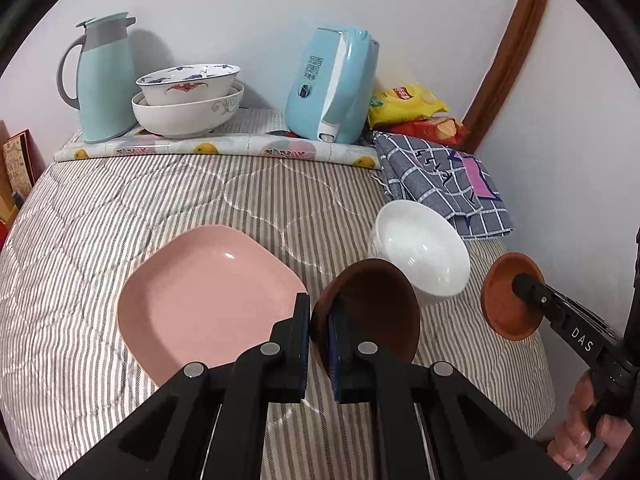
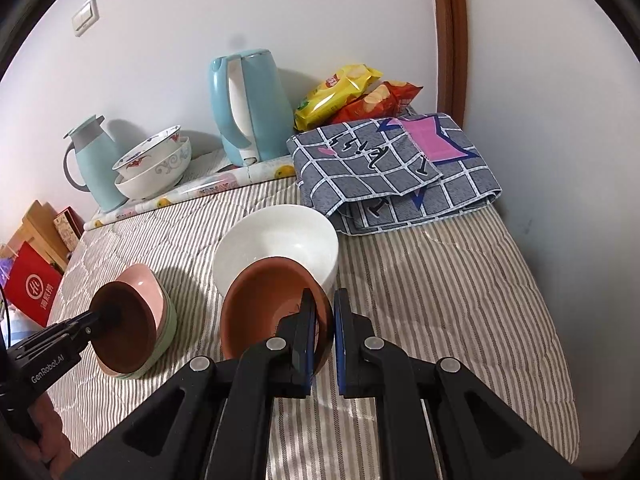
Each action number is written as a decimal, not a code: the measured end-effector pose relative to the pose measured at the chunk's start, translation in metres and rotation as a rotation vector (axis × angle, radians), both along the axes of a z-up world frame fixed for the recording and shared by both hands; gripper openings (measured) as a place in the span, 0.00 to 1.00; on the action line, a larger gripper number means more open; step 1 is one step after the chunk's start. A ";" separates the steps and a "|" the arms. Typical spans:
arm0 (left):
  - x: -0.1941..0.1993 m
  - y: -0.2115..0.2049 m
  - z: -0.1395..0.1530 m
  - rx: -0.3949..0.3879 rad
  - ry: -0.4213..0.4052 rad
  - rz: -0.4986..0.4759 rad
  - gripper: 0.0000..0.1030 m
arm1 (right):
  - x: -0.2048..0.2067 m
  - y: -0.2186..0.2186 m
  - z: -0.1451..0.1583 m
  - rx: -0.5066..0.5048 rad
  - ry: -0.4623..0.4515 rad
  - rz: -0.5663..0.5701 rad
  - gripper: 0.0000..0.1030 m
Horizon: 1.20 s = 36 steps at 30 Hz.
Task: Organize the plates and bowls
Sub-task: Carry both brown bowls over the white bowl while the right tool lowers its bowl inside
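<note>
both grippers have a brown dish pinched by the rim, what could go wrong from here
Each brown dish hangs tilted from a thin rim pinch: the left gripper holds the dark brown dish, the right gripper holds the reddish dish. Either might slip or swing. The white bowl sits close and could get knocked.

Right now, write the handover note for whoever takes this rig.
Left gripper: shut on the dark brown bowl, held off the cloth.
Right gripper: shut on the orange-brown bowl, also lifted.
White bowl sits loose mid-table; pink plate lies to its left.
Done: two patterned bowls nested at the back.
Left: set down both held bowls, then the white one.
</note>
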<state>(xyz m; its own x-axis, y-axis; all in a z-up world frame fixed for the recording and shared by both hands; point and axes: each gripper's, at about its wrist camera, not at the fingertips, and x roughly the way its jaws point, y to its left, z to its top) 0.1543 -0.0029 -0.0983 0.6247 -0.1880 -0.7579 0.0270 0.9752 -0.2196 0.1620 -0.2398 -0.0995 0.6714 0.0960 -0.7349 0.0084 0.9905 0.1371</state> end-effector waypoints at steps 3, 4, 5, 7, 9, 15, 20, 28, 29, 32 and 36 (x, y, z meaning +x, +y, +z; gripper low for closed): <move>0.004 0.003 0.002 -0.004 -0.005 0.004 0.08 | 0.007 0.003 0.002 -0.008 0.002 0.002 0.08; 0.006 0.004 0.002 -0.004 -0.007 0.004 0.08 | 0.008 0.004 0.002 -0.008 0.001 0.002 0.08; 0.008 0.006 0.003 -0.006 -0.009 0.006 0.08 | 0.011 0.005 0.003 -0.009 0.001 0.002 0.08; 0.012 0.008 0.005 -0.011 -0.013 0.008 0.08 | 0.015 0.007 0.005 -0.014 0.000 0.005 0.08; 0.016 0.010 0.008 -0.013 -0.018 0.010 0.08 | 0.019 0.010 0.007 -0.017 -0.002 0.005 0.08; 0.027 0.014 0.011 -0.023 -0.028 0.015 0.08 | 0.034 0.017 0.007 -0.022 -0.002 0.015 0.08; 0.036 0.017 0.007 -0.026 -0.017 0.017 0.08 | 0.049 0.025 -0.001 -0.027 0.017 0.027 0.08; 0.050 0.027 -0.002 -0.036 0.005 0.037 0.08 | 0.066 0.030 -0.013 -0.028 0.044 0.027 0.08; 0.052 0.027 -0.003 -0.037 0.006 0.041 0.08 | 0.068 0.030 -0.014 -0.029 0.047 0.028 0.08; 0.057 0.027 -0.005 -0.033 0.011 0.039 0.08 | 0.073 0.031 -0.017 -0.028 0.052 0.028 0.08; 0.064 0.028 -0.010 -0.034 0.022 0.040 0.08 | 0.082 0.033 -0.024 -0.027 0.067 0.033 0.08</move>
